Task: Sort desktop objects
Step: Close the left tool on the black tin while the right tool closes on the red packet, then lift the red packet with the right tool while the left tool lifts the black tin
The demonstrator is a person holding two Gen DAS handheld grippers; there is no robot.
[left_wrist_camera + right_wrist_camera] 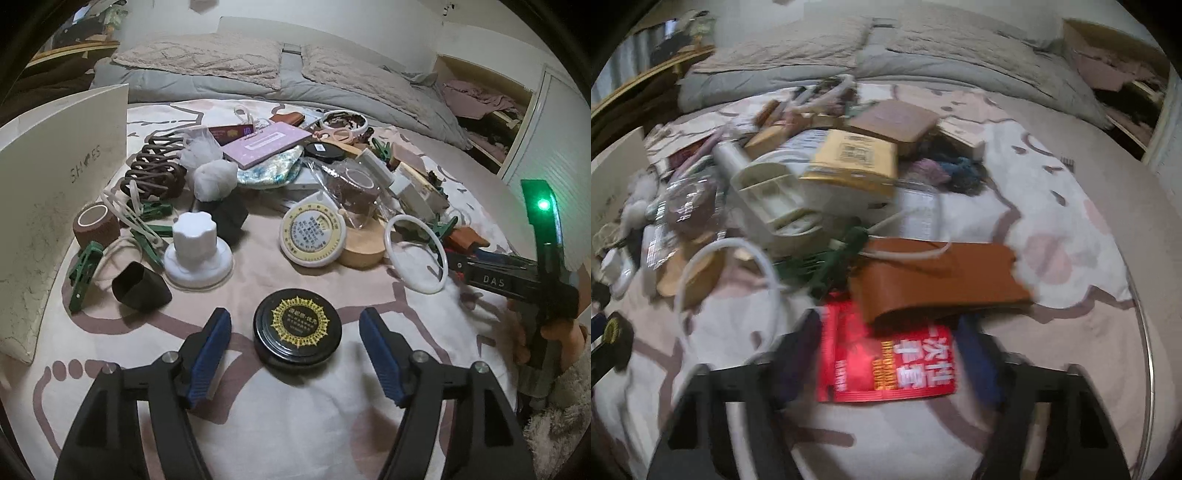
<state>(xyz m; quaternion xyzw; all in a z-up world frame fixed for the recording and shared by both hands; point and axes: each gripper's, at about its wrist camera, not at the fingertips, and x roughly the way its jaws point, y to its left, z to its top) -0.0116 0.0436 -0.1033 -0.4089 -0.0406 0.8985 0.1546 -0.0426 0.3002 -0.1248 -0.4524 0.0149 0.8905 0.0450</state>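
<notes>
A black round tin point(297, 329) with a gold sunburst label lies on the patterned bedspread, between the open fingers of my left gripper point(295, 349), which do not touch it. My right gripper point(886, 354) is open, its view blurred; a red packet point(886, 358) lies between its fingers, partly under a brown leather wallet point(938, 277). The right gripper's body point(517, 280) shows at the right of the left wrist view. A heap of small objects lies behind both.
A white shoe box lid point(55, 206) stands at the left. Nearby lie a white knob jar point(197, 247), a black cup point(140, 288), a round tape measure point(314, 234), a white ring point(415, 254), green clips point(85, 273) and a yellow box point(853, 162). Pillows lie behind.
</notes>
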